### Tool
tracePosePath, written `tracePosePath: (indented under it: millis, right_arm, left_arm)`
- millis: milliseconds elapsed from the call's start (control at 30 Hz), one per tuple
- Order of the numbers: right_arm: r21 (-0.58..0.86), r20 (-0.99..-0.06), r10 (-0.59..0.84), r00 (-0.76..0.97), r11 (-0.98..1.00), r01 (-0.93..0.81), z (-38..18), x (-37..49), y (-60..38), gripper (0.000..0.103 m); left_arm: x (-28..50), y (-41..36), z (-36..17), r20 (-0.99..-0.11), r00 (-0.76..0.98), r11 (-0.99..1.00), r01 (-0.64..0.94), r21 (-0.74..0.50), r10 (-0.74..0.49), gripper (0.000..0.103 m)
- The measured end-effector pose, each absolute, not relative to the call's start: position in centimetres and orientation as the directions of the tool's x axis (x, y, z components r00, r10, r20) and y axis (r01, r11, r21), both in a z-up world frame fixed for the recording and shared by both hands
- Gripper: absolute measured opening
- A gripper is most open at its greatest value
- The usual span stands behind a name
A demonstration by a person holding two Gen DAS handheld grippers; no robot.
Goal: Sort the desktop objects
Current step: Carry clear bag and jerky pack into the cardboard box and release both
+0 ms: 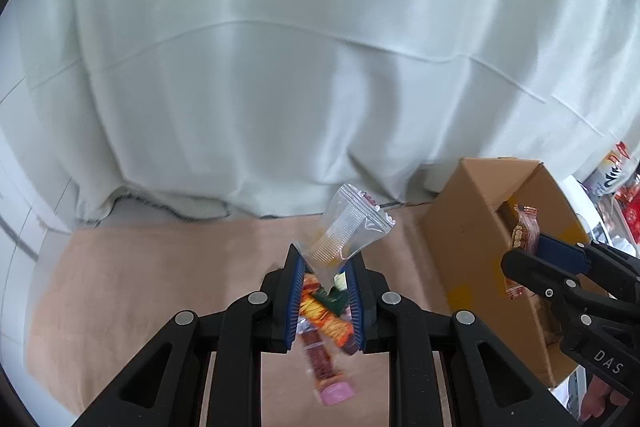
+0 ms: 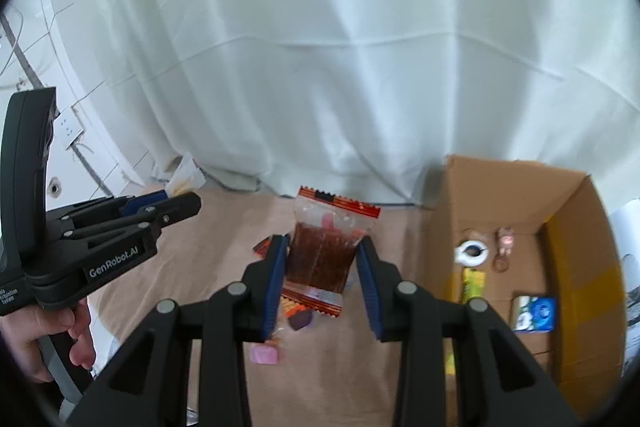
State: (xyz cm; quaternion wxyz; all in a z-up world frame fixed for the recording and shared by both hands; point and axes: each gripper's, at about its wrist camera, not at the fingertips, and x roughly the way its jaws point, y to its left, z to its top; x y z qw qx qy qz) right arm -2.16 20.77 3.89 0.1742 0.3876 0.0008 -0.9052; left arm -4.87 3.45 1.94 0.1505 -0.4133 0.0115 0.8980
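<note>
My left gripper (image 1: 325, 259) is shut on the lower corner of a clear zip bag (image 1: 348, 235) with a ribbed plastic piece inside, held above the tan tabletop (image 1: 160, 287). My right gripper (image 2: 324, 241) is shut on a red-edged snack packet (image 2: 322, 259) with brown contents, also lifted off the table. Each gripper shows in the other view: the right one (image 1: 532, 247) with its packet (image 1: 526, 227) in front of the cardboard box (image 1: 472, 223), the left one (image 2: 188, 201) at the left with the clear bag (image 2: 186, 175). Under both lie orange snack packets (image 1: 324, 319) and a pink eraser (image 1: 338, 393).
The open cardboard box (image 2: 576, 267) stands at the right, holding a white tape roll (image 2: 472, 253), a keyring (image 2: 505, 247), a green packet (image 2: 474, 283) and a blue box (image 2: 536, 313). A white curtain (image 1: 300, 67) hangs behind the table. A hand (image 2: 60, 339) grips the left handle.
</note>
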Motion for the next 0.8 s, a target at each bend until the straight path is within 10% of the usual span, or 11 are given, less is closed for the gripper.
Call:
tracePosePath:
  millis: [800]
  right_arm:
    - [0.144,-0.673,-0.134,-0.728,-0.988,0.049,6.6,-1.6,33.7,0.040]
  left_arm:
    - [-5.6,17.5,5.9,-0.717,-0.562,-0.851,-0.518,-0.084,0.412,0.022]
